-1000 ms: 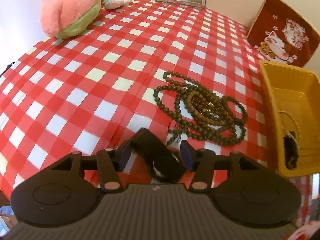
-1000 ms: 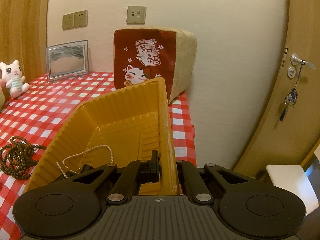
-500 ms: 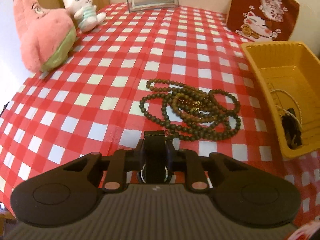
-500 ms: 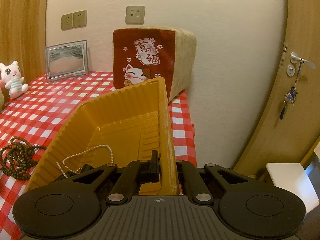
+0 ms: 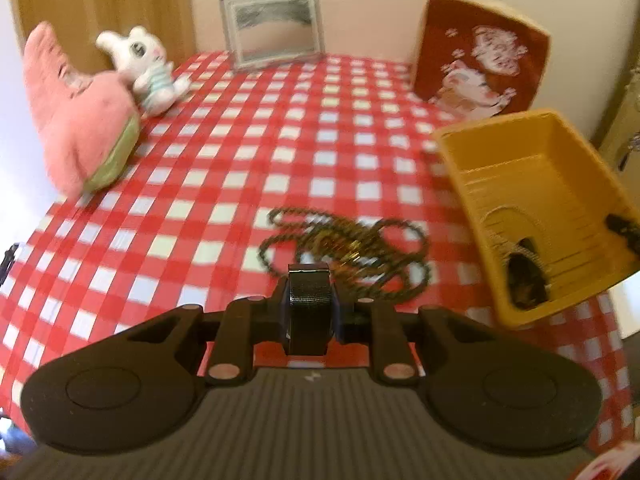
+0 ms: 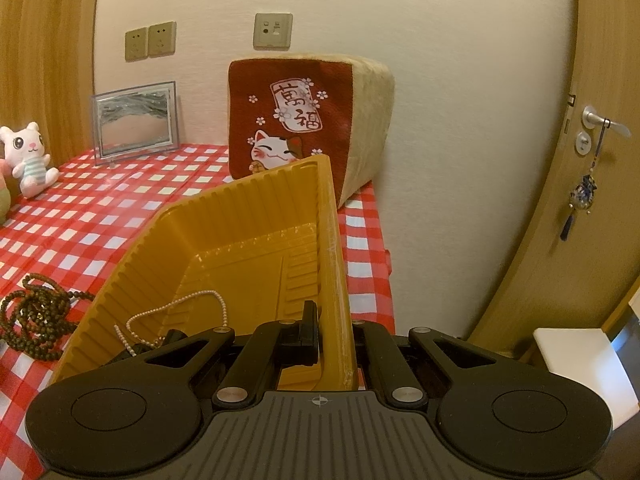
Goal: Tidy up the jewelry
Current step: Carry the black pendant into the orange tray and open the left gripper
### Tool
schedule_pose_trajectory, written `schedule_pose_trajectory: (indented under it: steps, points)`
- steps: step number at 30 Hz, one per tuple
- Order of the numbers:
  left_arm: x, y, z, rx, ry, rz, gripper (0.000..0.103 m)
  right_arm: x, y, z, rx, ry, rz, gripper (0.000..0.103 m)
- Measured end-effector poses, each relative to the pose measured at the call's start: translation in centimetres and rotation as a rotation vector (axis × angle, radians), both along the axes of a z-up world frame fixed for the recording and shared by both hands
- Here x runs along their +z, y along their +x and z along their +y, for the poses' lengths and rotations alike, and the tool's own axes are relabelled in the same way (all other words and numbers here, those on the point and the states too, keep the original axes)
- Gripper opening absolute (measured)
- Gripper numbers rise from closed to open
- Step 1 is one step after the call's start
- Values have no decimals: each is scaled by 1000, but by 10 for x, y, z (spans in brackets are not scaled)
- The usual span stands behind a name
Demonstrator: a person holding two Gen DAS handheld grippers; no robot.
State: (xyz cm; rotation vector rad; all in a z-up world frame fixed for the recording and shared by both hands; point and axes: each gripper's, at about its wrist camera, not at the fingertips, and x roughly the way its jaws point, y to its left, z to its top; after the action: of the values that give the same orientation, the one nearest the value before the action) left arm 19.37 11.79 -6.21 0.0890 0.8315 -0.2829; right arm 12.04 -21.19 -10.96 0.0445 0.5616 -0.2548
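Observation:
My left gripper (image 5: pixel 310 314) is shut on a black mesh watch band (image 5: pixel 310 300) and holds it above the red-checked cloth. Just beyond it a tangle of brown wooden beads (image 5: pixel 348 252) lies on the cloth, also at the left edge of the right wrist view (image 6: pixel 36 320). A yellow tray (image 5: pixel 500 126) stands tilted to the right. My right gripper (image 6: pixel 332 340) is shut on the tray's right wall (image 6: pixel 332 260). Inside the tray lie a thin pearl necklace (image 6: pixel 176 308) and a dark item (image 5: pixel 524 280).
A pink plush (image 5: pixel 80 120) and a white bunny toy (image 5: pixel 148 68) sit at the far left. A picture frame (image 5: pixel 274 26) and a red cat cushion (image 5: pixel 480 56) stand against the back wall. A wooden door (image 6: pixel 600 184) is right of the table's edge.
The left gripper closed on the black band and lifted it off the cloth, rolling as it rose, so the view now reaches the back wall. The right gripper and tray stayed still.

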Motion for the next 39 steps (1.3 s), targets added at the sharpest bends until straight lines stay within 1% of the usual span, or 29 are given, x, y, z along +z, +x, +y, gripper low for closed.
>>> schedule_pose_trajectory:
  steps: [5,7,11,13,16,19,24,28,31,32,33,36,39]
  points:
    - [24,-5,-21,-82,-57,-47,18,1,0,1,1,1,-3,3]
    - [30,-6,-35,-131,-82,-61,18,1,0,2,2,1,-4,3]
    - [36,-6,-67,-245,-144,-59,18,2,0,3,6,-1,-6,4]
    - [35,-5,-87,-309,-171,-55,18,2,0,4,9,-3,-6,4]
    - [29,-3,-116,-376,-214,-34,18,2,0,6,14,-7,-8,4]
    - [22,-1,-138,-422,-257,0,18,3,1,6,16,-9,-8,4]
    - [9,4,-162,-477,-298,49,18,3,1,6,17,-11,-9,4]
    - [-4,15,-174,-483,-340,109,18,3,1,6,13,-8,-9,4]
    - [-15,22,-178,-466,-335,131,17,4,1,6,13,-10,-9,4]
    - [-18,25,-179,-461,-331,138,13,4,1,6,13,-9,-9,4]
    - [-21,28,-180,-457,-336,140,10,4,1,6,13,-8,-8,4]
    - [-23,36,-179,-427,-357,145,10,3,1,5,10,-7,-3,3]
    - [-15,39,-176,-407,-362,113,13,3,2,4,10,-4,0,3]
